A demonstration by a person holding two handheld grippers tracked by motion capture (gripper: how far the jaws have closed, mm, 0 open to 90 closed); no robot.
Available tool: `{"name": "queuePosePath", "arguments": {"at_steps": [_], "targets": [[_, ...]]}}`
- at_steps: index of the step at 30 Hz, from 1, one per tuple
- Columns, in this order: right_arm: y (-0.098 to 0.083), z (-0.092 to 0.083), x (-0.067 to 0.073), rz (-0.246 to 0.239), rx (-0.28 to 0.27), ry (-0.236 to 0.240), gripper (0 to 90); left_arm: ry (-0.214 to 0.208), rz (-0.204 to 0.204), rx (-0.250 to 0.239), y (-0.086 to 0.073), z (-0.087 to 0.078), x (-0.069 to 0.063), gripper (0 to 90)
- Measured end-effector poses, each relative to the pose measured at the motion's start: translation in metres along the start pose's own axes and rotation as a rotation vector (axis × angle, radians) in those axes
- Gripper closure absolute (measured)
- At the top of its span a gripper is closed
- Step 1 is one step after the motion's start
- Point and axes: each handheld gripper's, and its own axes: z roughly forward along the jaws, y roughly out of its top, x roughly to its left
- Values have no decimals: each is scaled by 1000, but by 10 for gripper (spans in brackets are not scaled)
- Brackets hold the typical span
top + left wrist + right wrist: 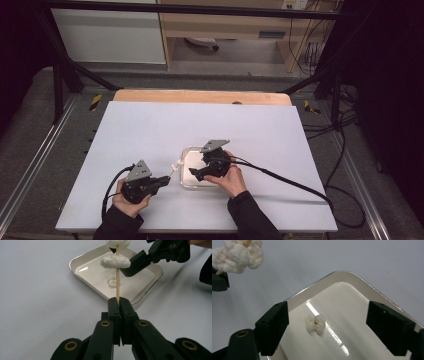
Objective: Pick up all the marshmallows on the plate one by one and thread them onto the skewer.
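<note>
1. Popcorn work is in hand on a white worktop point(150, 135), with a person's two hands coming in from the near edge, each holding a black gripper.
2. The left gripper point(118, 302) has its jaws pressed tight together on the lower end of a thin wooden skewer point(117, 287), which stands up and away from the jaws in the left gripper view.
3. Two white popcorn pieces sit threaded on that skewer: a lower piece point(115, 261) partway up the stick and an upper piece point(117, 243) at the top edge of the left gripper view.
4. In the high view the left gripper point(162, 181) lies near the front left of the worktop, its skewer point(173, 169) pointing toward the tray.
5. A shallow white tray point(186, 155) with rounded corners rests near the middle of the worktop, just beside the skewer's tip.
6. One loose popcorn piece point(316, 324) lies alone on the tray's floor, well inside the rim point(342, 273).
7. The right gripper point(327, 332) hangs above the tray with its jaws standing wide apart, nothing between them touching the pads; the loose piece lies below and between the jaws.
8. In the left gripper view the right gripper point(135, 265) sits just beside the lower threaded piece; contact there cannot be told.
</note>
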Motion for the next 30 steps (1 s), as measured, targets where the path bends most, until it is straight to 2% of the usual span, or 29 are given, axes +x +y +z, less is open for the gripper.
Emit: {"name": "queuePosePath", "arguments": {"at_steps": [5, 11, 21, 25, 30], "targets": [[-5, 9, 1, -12, 20, 24, 325, 3, -2, -1, 0, 0, 0, 885], [-10, 16, 3, -44, 22, 25, 455, 3, -4, 0, -1, 1, 1, 885], [-15, 23, 5, -71, 30, 46, 592, 4, -4, 3, -1, 1, 1, 885], [-16, 24, 7, -80, 15, 29, 652, 3, -6, 2, -1, 1, 1, 885], [-17, 23, 8, -74, 14, 27, 682, 5, -4, -1, -1, 1, 1, 885]]}}
